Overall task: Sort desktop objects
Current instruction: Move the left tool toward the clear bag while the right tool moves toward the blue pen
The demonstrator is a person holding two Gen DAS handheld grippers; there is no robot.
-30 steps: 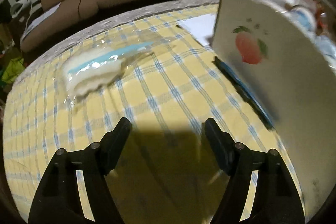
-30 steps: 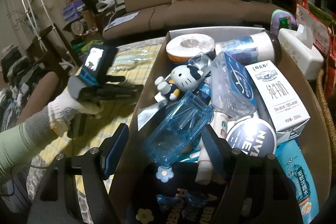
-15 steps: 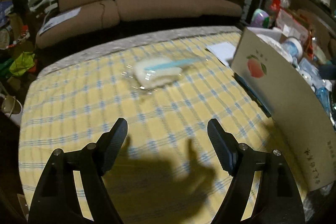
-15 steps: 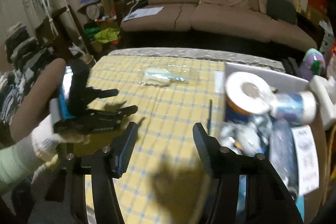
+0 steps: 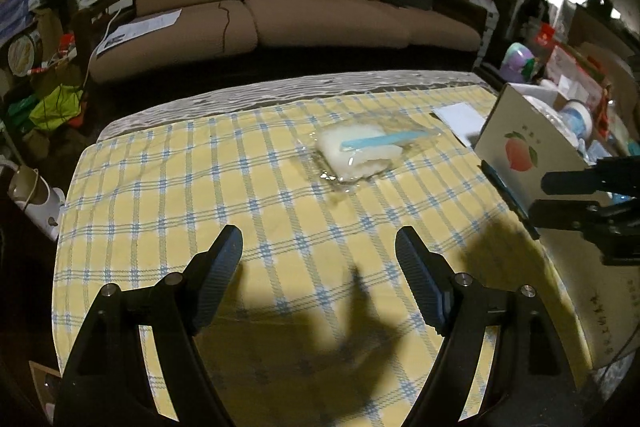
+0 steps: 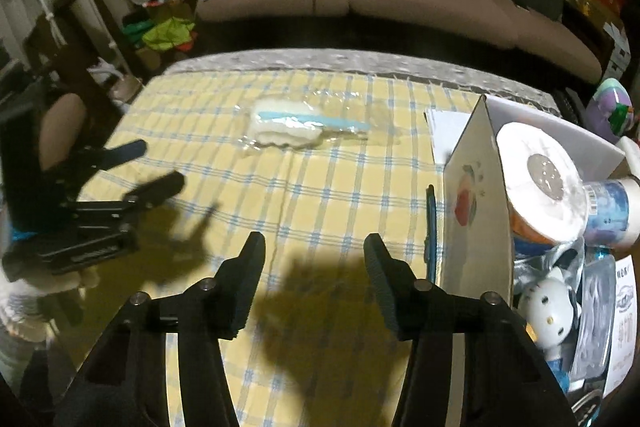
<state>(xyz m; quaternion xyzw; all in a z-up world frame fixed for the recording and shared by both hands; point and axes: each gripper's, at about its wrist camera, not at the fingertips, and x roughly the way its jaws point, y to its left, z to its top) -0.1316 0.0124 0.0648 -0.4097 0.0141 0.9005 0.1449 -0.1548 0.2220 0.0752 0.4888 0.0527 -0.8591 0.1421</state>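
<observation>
Yellow-and-blue checked tablecloth (image 5: 168, 187) carries the clear plastic packet of white pads with a light-blue strip (image 5: 362, 151), lying near the far edge, apart from the cardboard box with a peach print (image 5: 520, 151). It looks light, soft and slippery; pinching the thick padded middle seems safest. Left gripper (image 5: 318, 253) and right gripper (image 6: 314, 253) hover spread apart, holding nothing.

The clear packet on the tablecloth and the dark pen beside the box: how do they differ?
The clear packet is wide, see-through plastic over white padding with a light blue strip; the dark pen is thin, opaque and dark blue-black. The packet lies out in the open on the tablecloth, apart from the cardboard box; the pen lies right along the box's foot. Both lie flat, and neither gripper touches them.
</observation>
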